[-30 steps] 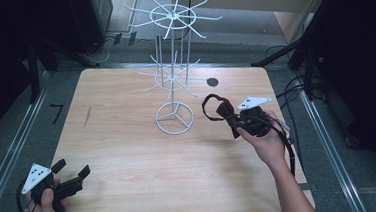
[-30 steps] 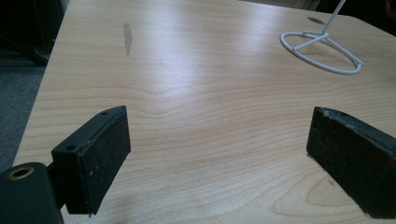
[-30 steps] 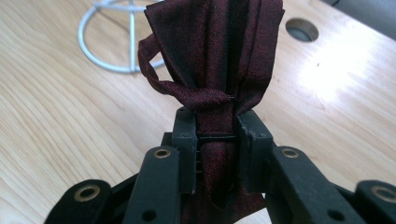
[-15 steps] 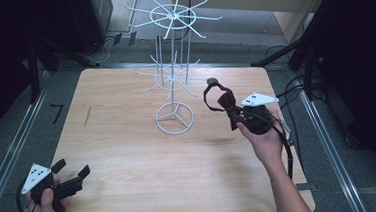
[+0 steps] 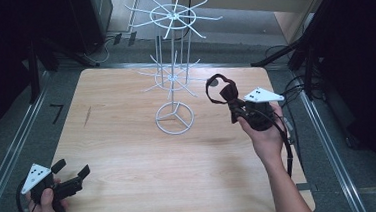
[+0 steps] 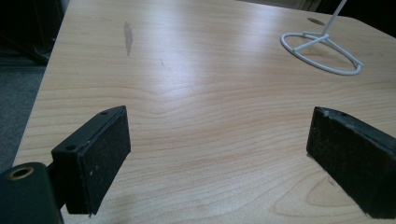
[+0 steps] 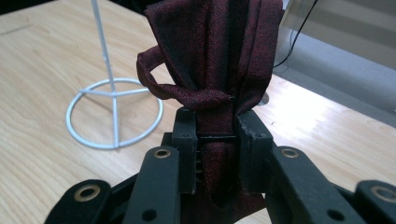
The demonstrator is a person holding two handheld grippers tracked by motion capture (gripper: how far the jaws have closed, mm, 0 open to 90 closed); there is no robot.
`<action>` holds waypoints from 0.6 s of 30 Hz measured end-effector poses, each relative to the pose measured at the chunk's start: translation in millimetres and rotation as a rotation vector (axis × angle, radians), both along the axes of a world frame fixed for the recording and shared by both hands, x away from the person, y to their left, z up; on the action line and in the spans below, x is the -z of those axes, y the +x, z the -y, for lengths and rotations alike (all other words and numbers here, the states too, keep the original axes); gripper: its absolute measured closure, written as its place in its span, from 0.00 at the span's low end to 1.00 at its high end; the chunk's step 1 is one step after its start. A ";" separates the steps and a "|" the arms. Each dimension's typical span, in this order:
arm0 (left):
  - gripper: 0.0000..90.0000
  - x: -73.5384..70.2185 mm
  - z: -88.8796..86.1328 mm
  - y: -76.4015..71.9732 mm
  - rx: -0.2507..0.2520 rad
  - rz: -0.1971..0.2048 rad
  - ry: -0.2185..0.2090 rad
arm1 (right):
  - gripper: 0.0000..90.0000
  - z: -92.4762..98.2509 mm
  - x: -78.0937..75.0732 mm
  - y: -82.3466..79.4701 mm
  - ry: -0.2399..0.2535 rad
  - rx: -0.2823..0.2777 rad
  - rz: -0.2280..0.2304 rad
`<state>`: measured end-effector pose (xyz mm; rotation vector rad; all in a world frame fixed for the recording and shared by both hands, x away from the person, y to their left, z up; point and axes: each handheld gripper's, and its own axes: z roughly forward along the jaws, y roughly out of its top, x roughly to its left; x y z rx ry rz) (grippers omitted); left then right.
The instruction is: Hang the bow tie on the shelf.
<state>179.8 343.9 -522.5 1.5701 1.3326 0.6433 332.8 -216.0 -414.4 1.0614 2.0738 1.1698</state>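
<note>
Bow tie: dark red woven cloth, pleated, with a thin strap loop; held up just right of the rack, apparently for hanging on an arm.
Right gripper: clamped on the tie's knot.
Left gripper: jaws apart, holding nothing (idle, well left of the rack).
Rack: white wire, ring base, spoked tiers.
Table: pale wood grain.

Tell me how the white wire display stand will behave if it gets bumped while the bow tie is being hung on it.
The white wire display stand probably tips easily: it is tall on one thin pole over a small ring base. It looks light, being open wire, so it may slide on the smooth wooden table. Its thin prongs likely flex as the dark red fabric bow tie goes on.
</note>
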 end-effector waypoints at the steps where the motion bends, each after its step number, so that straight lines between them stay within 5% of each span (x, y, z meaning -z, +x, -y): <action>1: 0.08 0.0 0.0 0.0 0.000 0.000 0.000 | 0.81 -0.2 -1.2 -0.2 0.002 0.005 0.009; 18: 0.08 0.2 0.0 0.1 -0.005 0.001 -0.008 | 0.81 -4.1 -21.8 -0.5 0.028 0.048 0.085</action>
